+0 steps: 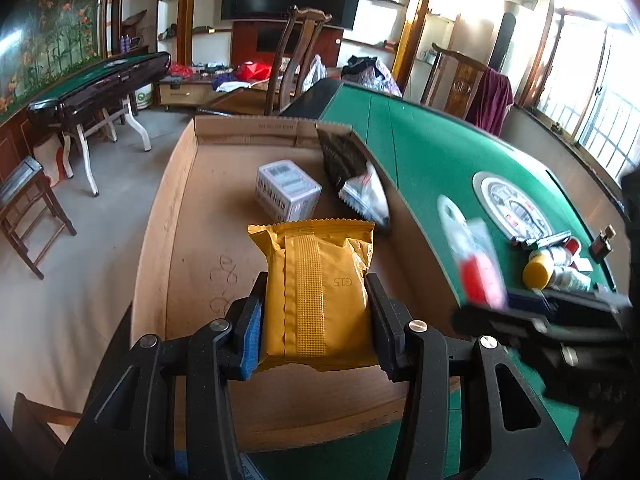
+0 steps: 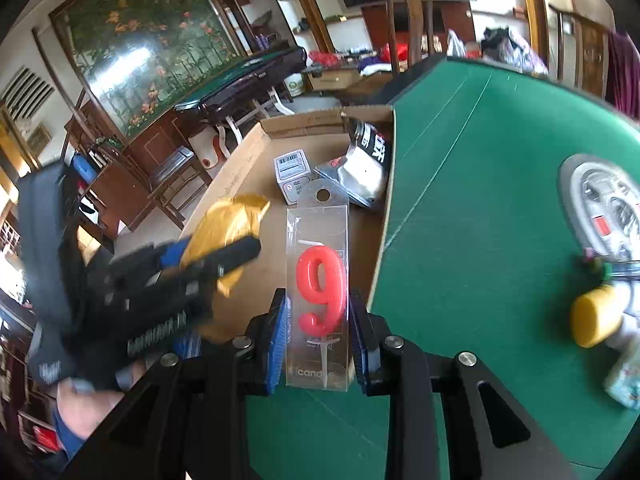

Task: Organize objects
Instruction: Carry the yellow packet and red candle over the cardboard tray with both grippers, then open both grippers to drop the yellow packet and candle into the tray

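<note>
My left gripper [image 1: 316,312] is shut on a yellow foil snack packet [image 1: 320,288], held above the floor of an open cardboard box [image 1: 208,240]. My right gripper [image 2: 318,336] is shut on a clear pack holding a red number-nine candle [image 2: 320,288], at the box's edge beside the green table [image 2: 480,220]. In the right wrist view the left gripper [image 2: 224,256] appears blurred at the left with the yellow packet [image 2: 232,220]. In the left wrist view the candle pack [image 1: 476,264] shows blurred at the right.
Inside the box lie a small white carton [image 1: 286,190], a black pouch [image 1: 344,156] and a silver pouch [image 1: 368,196]. On the table sit a round silver centre plate [image 1: 508,208], a yellow-capped bottle [image 1: 540,272] and small items. Chairs and another table [image 1: 100,84] stand around.
</note>
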